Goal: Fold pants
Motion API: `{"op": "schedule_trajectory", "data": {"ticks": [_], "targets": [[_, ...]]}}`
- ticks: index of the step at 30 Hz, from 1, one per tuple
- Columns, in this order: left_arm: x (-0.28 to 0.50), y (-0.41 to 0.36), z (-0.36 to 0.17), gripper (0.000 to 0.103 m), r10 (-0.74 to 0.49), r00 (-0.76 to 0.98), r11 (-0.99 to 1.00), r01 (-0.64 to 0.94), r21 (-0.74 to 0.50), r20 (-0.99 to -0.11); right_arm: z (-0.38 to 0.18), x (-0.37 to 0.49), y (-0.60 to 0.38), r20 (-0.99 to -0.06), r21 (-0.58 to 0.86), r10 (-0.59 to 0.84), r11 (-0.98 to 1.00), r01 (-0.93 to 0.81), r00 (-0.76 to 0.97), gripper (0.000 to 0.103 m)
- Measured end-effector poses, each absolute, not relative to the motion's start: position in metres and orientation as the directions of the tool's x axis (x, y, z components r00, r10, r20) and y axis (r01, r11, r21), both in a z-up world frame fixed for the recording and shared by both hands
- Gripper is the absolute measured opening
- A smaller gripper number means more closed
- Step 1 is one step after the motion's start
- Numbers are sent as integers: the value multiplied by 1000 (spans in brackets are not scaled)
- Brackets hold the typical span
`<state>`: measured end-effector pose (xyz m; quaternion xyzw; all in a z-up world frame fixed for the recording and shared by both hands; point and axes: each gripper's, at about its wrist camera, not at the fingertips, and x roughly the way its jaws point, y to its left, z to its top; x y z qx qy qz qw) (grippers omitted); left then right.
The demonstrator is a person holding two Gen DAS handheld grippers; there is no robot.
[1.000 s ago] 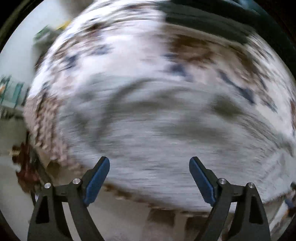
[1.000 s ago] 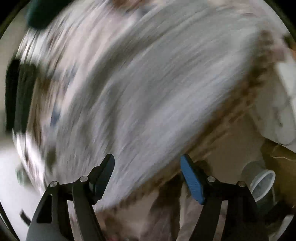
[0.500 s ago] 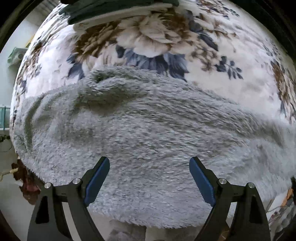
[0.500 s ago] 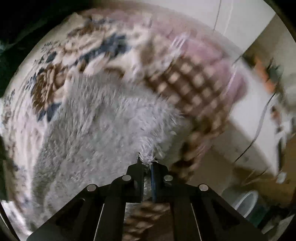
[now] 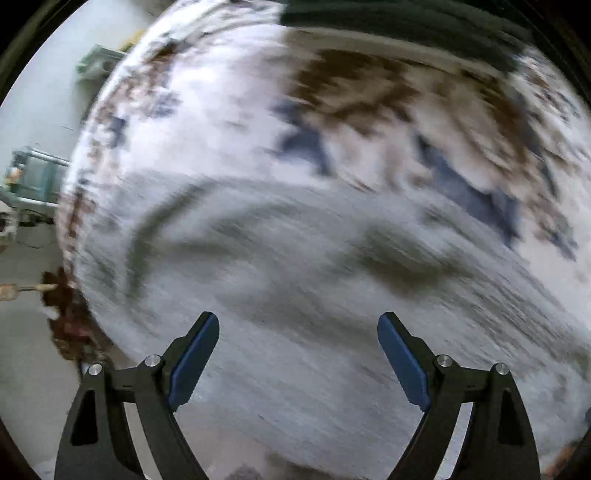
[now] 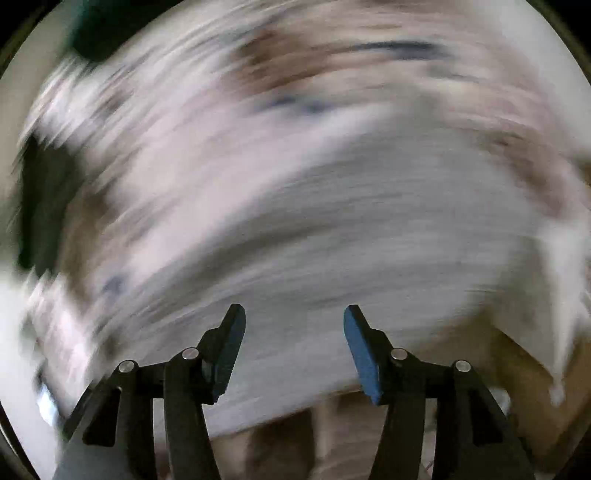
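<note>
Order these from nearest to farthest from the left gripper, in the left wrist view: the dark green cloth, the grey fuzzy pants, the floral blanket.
From the left gripper, jaws open:
1. Grey fuzzy pants, directly ahead, between and beyond the jaws.
2. Floral blanket, beyond the pants.
3. Dark green cloth, at the top edge, on the blanket's far side.

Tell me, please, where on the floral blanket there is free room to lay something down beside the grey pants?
Bare floral blanket shows beyond the grey pants, up to the dark clothes at the far edge. The near side is covered by the pants. Both views are blurred, so small items could be missed.
</note>
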<state>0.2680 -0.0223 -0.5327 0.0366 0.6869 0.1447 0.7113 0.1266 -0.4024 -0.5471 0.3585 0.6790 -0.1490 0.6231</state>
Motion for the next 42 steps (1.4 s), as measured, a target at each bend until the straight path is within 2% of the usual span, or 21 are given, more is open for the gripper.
{"op": "schedule_trajectory", "data": {"ticks": [3, 6, 10, 15, 18, 20, 22, 23, 25, 28, 31, 34, 35, 36, 37, 38, 39, 42], "targets": [[286, 6, -544, 88, 324, 26, 935, -160, 316, -946, -582, 207, -307, -833, 473, 554, 715, 514, -3, 58], [304, 37, -556, 88, 344, 20, 925, -179, 335, -939, -614, 269, -215, -761, 564, 639, 737, 372, -112, 58], [317, 59, -569, 88, 322, 5, 929, -196, 315, -947, -654, 316, -129, -762, 556, 604, 795, 243, -235, 58], [328, 65, -586, 88, 272, -27, 945, -183, 272, -962, -687, 323, -85, -768, 514, 539, 841, 171, -346, 60], [332, 66, -590, 88, 252, -23, 951, -179, 252, -967, -688, 331, -77, -824, 470, 477, 877, 103, -305, 59], [332, 67, -590, 88, 244, -22, 953, -177, 244, -970, -680, 334, -72, -894, 408, 402, 913, 12, -199, 58], [331, 68, -589, 88, 233, -20, 956, -176, 233, -972, -676, 334, -58, -912, 380, 358, 921, -84, -199, 40], [330, 68, -589, 88, 228, -20, 958, -173, 228, -973, -675, 336, -54, -915, 377, 352, 920, -106, -197, 16], [330, 74, -587, 88, 211, -16, 963, -171, 210, -977, -667, 338, -54, -918, 378, 356, 919, -112, -175, 14], [324, 81, -579, 88, 180, 17, 970, -170, 175, -984, -652, 354, -70, -913, 403, 400, 915, -27, -79, 12], [322, 81, -583, 88, 194, 3, 970, -152, 192, -981, -668, 361, -78, -906, 404, 407, 913, 51, -113, 12], [320, 89, -566, 88, 141, 15, 970, -202, 136, -990, -676, 363, -80, -886, 421, 435, 900, 115, -163, 19], [317, 94, -558, 88, 118, 23, 969, -223, 110, -993, -674, 364, -84, -877, 428, 448, 892, 143, -172, 27], [313, 99, -548, 88, 93, 31, 966, -246, 83, -995, -670, 360, -87, -869, 444, 467, 881, 162, -162, 44], [304, 111, -532, 88, 63, 51, 958, -284, 46, -997, -660, 356, -93, -868, 452, 477, 874, 177, -139, 57], [296, 123, -519, 88, 55, 65, 949, -314, 32, -996, -653, 351, -95, -875, 444, 468, 877, 185, -119, 79], [290, 130, -512, 88, 61, 71, 942, -333, 34, -996, -642, 342, -102, -888, 426, 450, 883, 196, -97, 84], [265, 164, -497, 88, 101, 50, 909, -409, 72, -994, -628, 299, -114, -902, 383, 423, 879, 284, -92, 84]]}}
